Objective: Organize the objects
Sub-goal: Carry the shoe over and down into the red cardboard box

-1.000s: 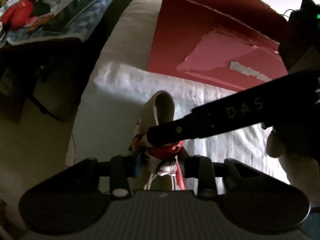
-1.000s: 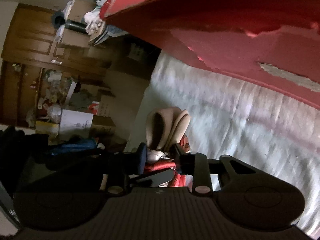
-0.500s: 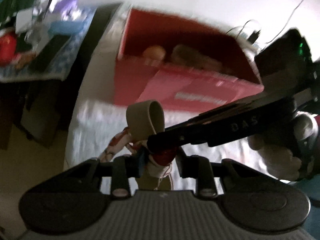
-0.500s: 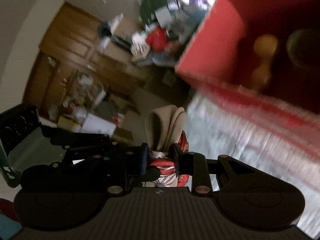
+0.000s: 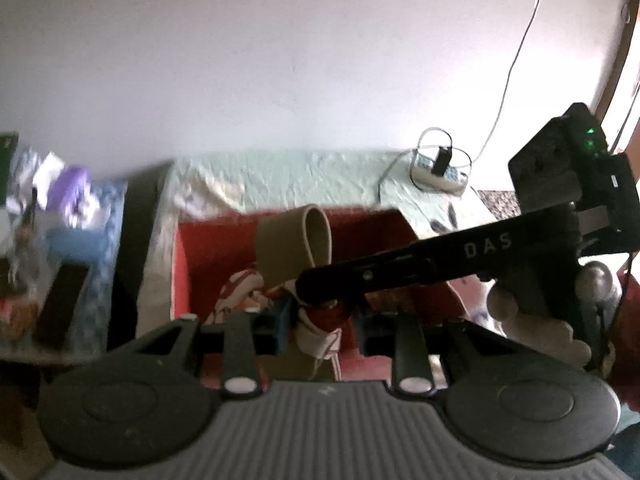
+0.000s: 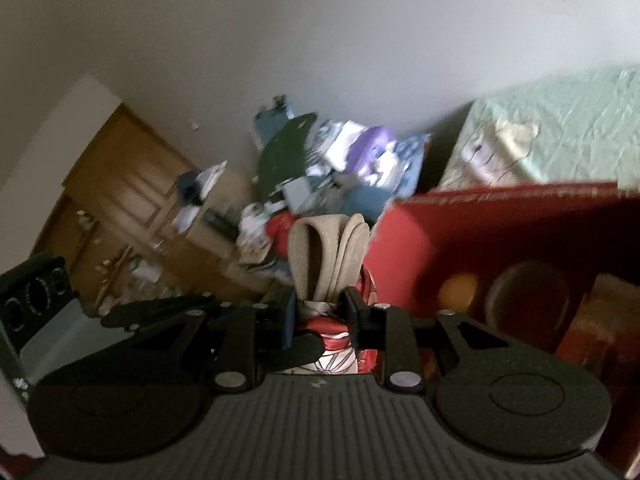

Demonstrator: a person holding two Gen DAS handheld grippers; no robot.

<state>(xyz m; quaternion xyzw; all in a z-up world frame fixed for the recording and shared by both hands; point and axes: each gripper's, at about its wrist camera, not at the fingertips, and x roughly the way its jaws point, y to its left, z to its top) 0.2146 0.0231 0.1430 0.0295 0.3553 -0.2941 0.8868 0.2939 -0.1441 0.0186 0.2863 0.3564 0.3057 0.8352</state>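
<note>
Left wrist view: the left gripper [image 5: 320, 322] is closed on a bundle of red-and-white patterned cloth [image 5: 320, 316], its fingers [image 5: 282, 318] pressed against the fabric from either side, while a tan strap loop [image 5: 296, 246] rises from the top of the bundle. The right gripper [image 5: 316, 292], reaching in from the right and marked with the letters DAS, pinches the same bundle from the other side, held in a gloved hand [image 5: 532, 320]. The bundle hangs above the open red box [image 5: 192, 248], which stands on a bed covered with a pale green sheet [image 5: 280, 176]. A white power strip [image 5: 438, 170] with a plugged-in cable lies on the sheet behind the box, near the wall. A cluttered counter [image 5: 92, 240] with a blue patterned cover stands to the left of the bed. Right wrist view: the right gripper [image 6: 320, 318] has its fingers [image 6: 354, 316] drawn tight on the cloth [image 6: 332, 340], with the folded tan strap [image 6: 320, 256] standing up between them. Inside the red box [image 6: 460, 232] sit a round orange object [image 6: 458, 290], a dark round item [image 6: 528, 296] and a brownish package [image 6: 604, 312], all blurred. A wooden cabinet [image 6: 132, 200] stands in the background.
</note>
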